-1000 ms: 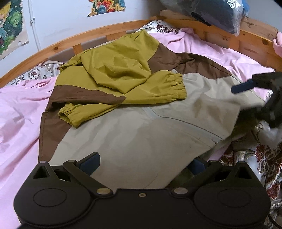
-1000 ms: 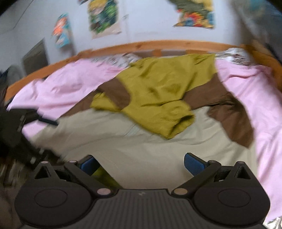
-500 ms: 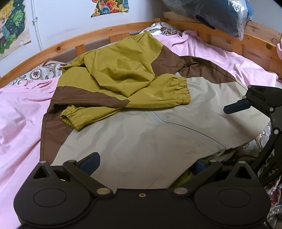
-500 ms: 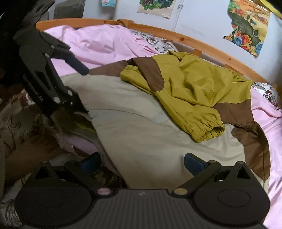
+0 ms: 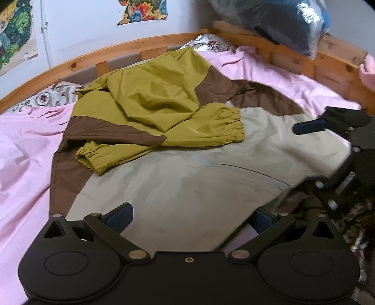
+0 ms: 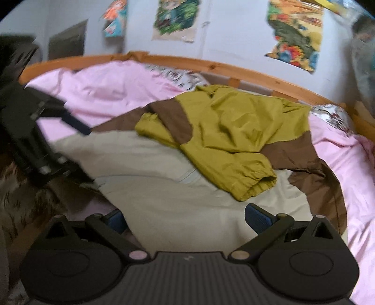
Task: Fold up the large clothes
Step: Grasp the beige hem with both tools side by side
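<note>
A large jacket (image 5: 187, 183) in beige, brown and olive lies spread on the pink bed sheet (image 5: 25, 145); both olive sleeves (image 5: 206, 131) are folded over its chest. It also shows in the right wrist view (image 6: 178, 194). My left gripper (image 5: 189, 218) is open, its fingers straddling the beige hem at the near edge. My right gripper (image 6: 185, 218) is open over the hem's other corner. Each gripper shows in the other's view: the right one (image 5: 337, 150) at the hem's right side, the left one (image 6: 35, 140) at the left.
A wooden bed rail (image 5: 150, 44) curves behind the jacket, with a dark plastic-wrapped bundle (image 5: 281, 21) on its right end. Patterned bedding (image 5: 351, 225) hangs at the near bed edge. Posters (image 6: 295, 32) hang on the wall.
The right gripper has swung back toward the jacket's hem from the side. The left gripper has shifted slightly along the hem. The jacket lies as before.
</note>
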The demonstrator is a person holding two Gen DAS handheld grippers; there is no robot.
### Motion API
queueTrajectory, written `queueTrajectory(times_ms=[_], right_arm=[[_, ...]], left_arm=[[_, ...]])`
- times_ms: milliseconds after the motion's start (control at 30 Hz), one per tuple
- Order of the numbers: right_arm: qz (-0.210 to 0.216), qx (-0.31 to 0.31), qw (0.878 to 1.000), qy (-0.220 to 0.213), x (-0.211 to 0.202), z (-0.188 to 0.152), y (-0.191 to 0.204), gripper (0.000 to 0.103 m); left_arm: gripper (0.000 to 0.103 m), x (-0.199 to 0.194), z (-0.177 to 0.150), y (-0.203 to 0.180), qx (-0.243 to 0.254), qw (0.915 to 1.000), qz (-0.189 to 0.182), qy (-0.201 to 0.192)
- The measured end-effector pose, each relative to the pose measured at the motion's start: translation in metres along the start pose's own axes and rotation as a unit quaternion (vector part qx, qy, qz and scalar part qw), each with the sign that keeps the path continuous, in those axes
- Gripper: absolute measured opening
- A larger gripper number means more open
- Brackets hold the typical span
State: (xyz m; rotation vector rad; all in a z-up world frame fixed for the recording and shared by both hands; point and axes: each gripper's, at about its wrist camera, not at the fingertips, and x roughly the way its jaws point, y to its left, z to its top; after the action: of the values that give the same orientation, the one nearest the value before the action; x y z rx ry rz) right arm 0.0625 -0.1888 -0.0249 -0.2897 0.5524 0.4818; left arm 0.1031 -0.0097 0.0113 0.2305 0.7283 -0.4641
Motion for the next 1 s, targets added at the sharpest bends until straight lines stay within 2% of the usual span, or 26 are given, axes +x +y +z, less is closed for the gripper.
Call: queueTrajectory(times_ms=[200,267,333,433,567,667,733,800,900,967,1000], right_arm=[[-0.010,0.035,0.999,-0.021,0.001,0.005,-0.014,0.102],[-0.013,0.051,0.998,-0.029,0.001,0.007,-0.020,0.102],[-0.014,0.072,0.997,-0.038,0.001,0.008,-0.027,0.102],[-0.013,0.112,0.993,-0.046,0.000,0.008,-0.041,0.102],[-0.028,0.138,0.989,-0.048,-0.002,0.004,-0.051,0.102],[-0.047,0.138,0.989,-0.040,-0.003,0.003,-0.054,0.102],[-0.075,0.117,0.990,-0.023,-0.003,0.001,-0.051,0.102],[-0.109,0.085,0.990,0.003,0.000,0.000,-0.048,0.102],[-0.187,0.012,0.981,0.055,0.007,-0.004,-0.044,0.102],[-0.217,-0.020,0.973,0.080,0.010,-0.008,-0.045,0.101],[-0.222,-0.023,0.971,0.087,0.010,-0.010,-0.046,0.099]], left_arm=[[0.102,-0.013,-0.007,-0.005,0.006,0.9982,-0.058,-0.012],[0.102,-0.012,-0.009,-0.011,0.017,0.9976,-0.066,-0.010],[0.102,-0.005,-0.011,-0.021,0.040,0.9981,-0.046,-0.001],[0.099,0.013,-0.013,-0.030,0.070,0.9972,0.024,0.017],[0.093,0.023,-0.010,-0.005,0.017,0.9971,0.062,0.040],[0.085,0.018,-0.012,0.020,-0.005,0.9927,0.109,0.050],[0.084,0.009,-0.017,0.036,-0.009,0.9899,0.132,0.051],[0.080,-0.001,-0.023,0.048,-0.015,0.9890,0.138,0.050],[0.075,-0.006,-0.032,0.055,-0.005,0.9874,0.146,0.060],[0.067,-0.006,-0.038,0.053,0.011,0.9870,0.149,0.060],[0.059,-0.004,-0.041,0.051,0.023,0.9858,0.155,0.061]])
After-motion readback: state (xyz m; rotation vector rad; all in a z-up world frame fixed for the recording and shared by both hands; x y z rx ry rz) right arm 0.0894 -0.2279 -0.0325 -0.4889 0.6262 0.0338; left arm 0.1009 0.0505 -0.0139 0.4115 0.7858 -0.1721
